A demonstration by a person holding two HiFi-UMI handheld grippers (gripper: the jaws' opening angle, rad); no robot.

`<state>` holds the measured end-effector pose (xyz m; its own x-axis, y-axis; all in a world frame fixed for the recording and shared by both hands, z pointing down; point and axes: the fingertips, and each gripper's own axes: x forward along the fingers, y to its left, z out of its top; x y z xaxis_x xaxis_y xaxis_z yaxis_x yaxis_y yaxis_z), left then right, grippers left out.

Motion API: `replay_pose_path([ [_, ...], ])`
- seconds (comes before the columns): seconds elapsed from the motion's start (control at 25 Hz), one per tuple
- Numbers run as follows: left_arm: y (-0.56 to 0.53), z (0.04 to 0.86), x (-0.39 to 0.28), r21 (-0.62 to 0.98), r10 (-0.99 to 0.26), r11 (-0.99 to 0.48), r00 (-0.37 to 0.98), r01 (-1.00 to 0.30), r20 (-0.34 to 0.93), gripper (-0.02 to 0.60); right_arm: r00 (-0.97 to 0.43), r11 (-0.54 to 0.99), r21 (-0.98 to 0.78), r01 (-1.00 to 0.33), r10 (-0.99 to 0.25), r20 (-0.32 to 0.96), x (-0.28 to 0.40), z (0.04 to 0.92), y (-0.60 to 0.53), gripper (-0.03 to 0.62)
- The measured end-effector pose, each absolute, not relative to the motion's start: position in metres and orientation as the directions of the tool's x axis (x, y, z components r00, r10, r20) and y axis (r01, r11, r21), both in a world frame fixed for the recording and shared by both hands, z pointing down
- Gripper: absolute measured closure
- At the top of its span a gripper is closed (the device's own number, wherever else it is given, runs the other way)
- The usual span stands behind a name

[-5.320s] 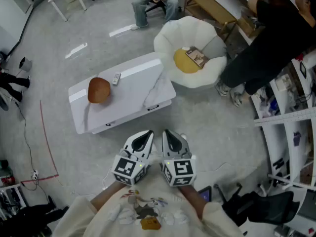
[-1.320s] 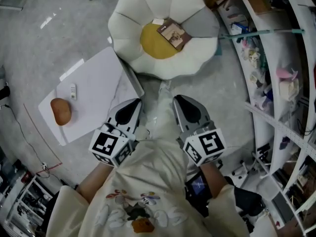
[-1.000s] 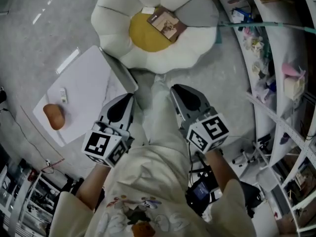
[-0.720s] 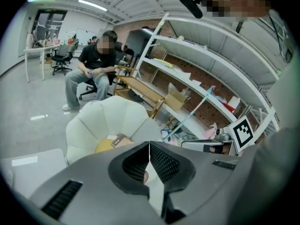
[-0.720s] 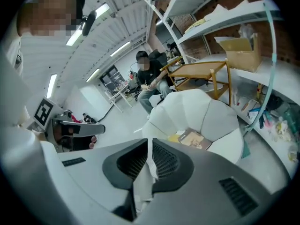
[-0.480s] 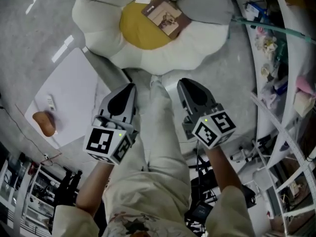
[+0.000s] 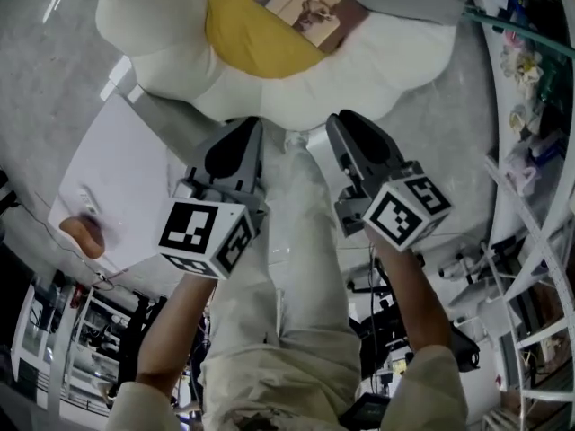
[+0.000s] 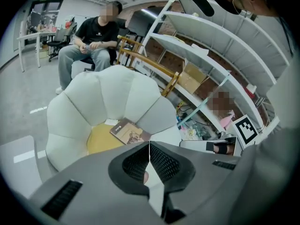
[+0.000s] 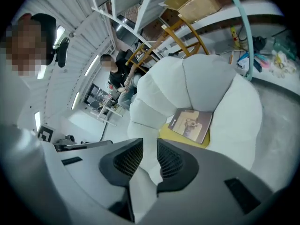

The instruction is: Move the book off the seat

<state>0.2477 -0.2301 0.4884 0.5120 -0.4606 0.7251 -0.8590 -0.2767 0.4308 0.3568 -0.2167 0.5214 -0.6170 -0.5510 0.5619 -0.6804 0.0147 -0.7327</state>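
- The book [image 7: 310, 7] lies flat on the seat [image 7: 395, 61], half on the yellow centre [image 7: 252, 34] and half up against the back petals; nothing touches it, so we judge the move not yet begun.
- Both claws point at the seat from its front edge, well apart from the book; we take this as the approach.
- Our right claw [image 7: 352, 137] has just been opening; its jaws stand a narrow gap apart with nothing between them, likely readied for the book's near edge.
- Our left claw [image 7: 241, 142] is clenched on nothing, jaws tip to tip; it looks like the spare for now.
- The white bench [image 7: 108, 178] stands just beside the seat; we think it a handy place for the book.
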Motion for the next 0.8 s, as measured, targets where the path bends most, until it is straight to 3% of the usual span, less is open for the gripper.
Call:
replay_pose_path([
  [0.48,-0.251,0.588,0.267,0.43,-0.41,-0.312,0.528,-0.847,0.744,0.569,-0.569,-0.133,-0.761,-0.635,-0.586,0.577,0.363,0.627,-0.243,0.446],
  [0.8,-0.257,0.626,0.28,0.442,-0.357,-0.349,0.554,-0.826,0.752,0.569,-0.565,-0.292,-0.805,-0.516,-0.591,0.576,0.371,0.693,-0.257,0.369],
])
